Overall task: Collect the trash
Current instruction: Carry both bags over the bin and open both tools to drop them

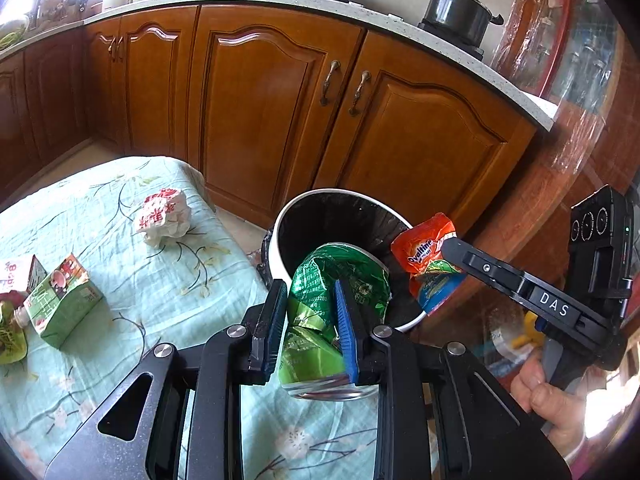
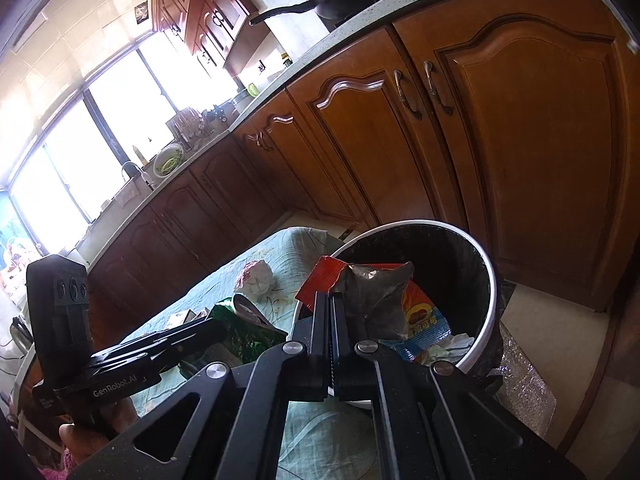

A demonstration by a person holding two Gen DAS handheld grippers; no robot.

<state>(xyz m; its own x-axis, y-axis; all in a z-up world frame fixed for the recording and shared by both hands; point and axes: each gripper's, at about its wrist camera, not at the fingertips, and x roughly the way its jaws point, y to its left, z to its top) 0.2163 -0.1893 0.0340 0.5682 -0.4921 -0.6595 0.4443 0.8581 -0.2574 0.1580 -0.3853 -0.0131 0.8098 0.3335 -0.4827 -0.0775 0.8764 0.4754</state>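
Observation:
My left gripper [image 1: 310,288] is shut on a crushed green can [image 1: 332,300], held over the near rim of a white bin [image 1: 288,216] with a black liner. My right gripper [image 2: 330,296] is shut on an orange Ovaltine packet [image 2: 420,312], which hangs above the mouth of the bin [image 2: 490,280]. In the left wrist view the packet [image 1: 428,256] sits at the bin's right edge, pinched by the right gripper [image 1: 450,242]. The can [image 2: 240,332] and the left gripper show low on the left in the right wrist view.
A table with a pale green flowered cloth [image 1: 160,280] lies left of the bin. On it are a crumpled white and red wrapper [image 1: 164,218], a green carton [image 1: 64,300] and more litter at the left edge. Brown cabinets [image 1: 260,112] stand behind the bin.

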